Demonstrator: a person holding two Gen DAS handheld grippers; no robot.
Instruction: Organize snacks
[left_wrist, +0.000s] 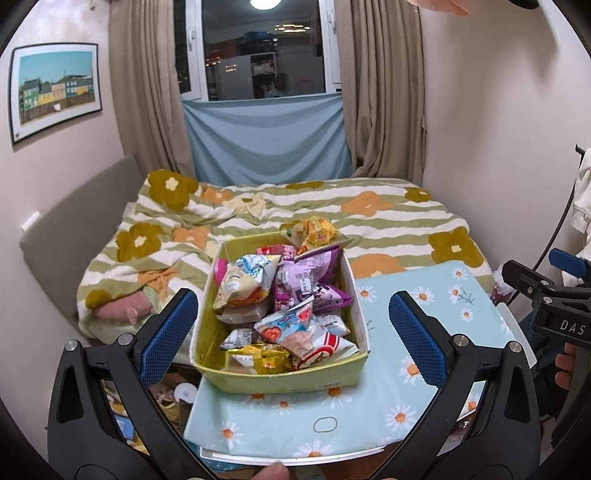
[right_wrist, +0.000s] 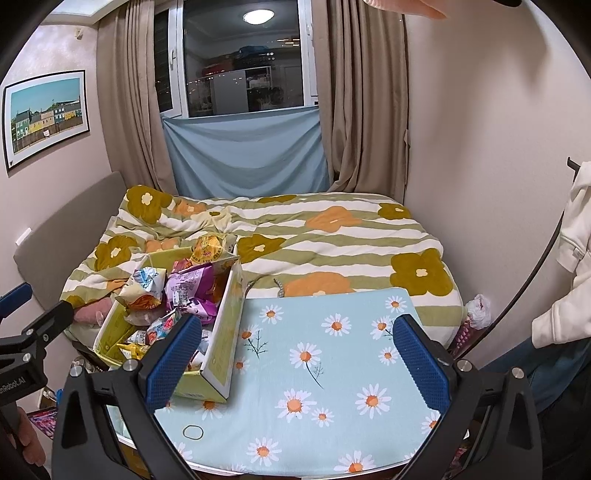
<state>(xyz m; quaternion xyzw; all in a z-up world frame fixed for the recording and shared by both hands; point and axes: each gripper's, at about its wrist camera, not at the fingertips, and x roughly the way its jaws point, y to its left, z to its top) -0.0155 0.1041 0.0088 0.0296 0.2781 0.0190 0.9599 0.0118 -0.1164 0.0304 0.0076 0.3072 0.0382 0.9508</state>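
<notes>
Snacks heaped in yellow-green cardboard box (left_wrist: 280, 380), on left part of small table under daisy-print cloth (left_wrist: 406, 373); box well filled, packets lying every which way

Purple packets (left_wrist: 306, 277) at middle, pale blue-and-cream packet (left_wrist: 245, 280) propped against left wall, blue packet with red heart (left_wrist: 286, 325) lower down, yellow packet (left_wrist: 258, 360) and red-and-white packet (left_wrist: 325, 350) against near wall, orange-yellow packet (left_wrist: 317, 230) perched on far rim, poking above box edge

Left gripper (left_wrist: 293, 332) spread wide, nothing between blue pads (left_wrist: 168, 332), raised in front of box, near wall of box framed between both fingers; no contact visible

Right gripper (right_wrist: 297, 358) likewise spread wide and holding nothing, over bare right part of cloth; left pad (right_wrist: 173, 360) overlapping right wall of box in right wrist view, touching or merely in front impossible to tell

Same box (right_wrist: 221, 354) seen from right side, long outer wall turned toward camera, purple and blue packets showing over rim

Thin ring (left_wrist: 325, 424) lying flat on cloth near front edge, apart from box

Beyond table, bed with striped flower-patterned blanket (right_wrist: 332, 236), pink item (left_wrist: 122, 308) tucked at blanket's left edge

Farther back, beige curtains (left_wrist: 384, 92) either side of dark window (left_wrist: 264, 59), blue cloth (left_wrist: 266, 140) hung beneath it, framed picture of coloured houses (left_wrist: 55, 88) on left wall

White garment (right_wrist: 576, 251) at far right edge
</notes>
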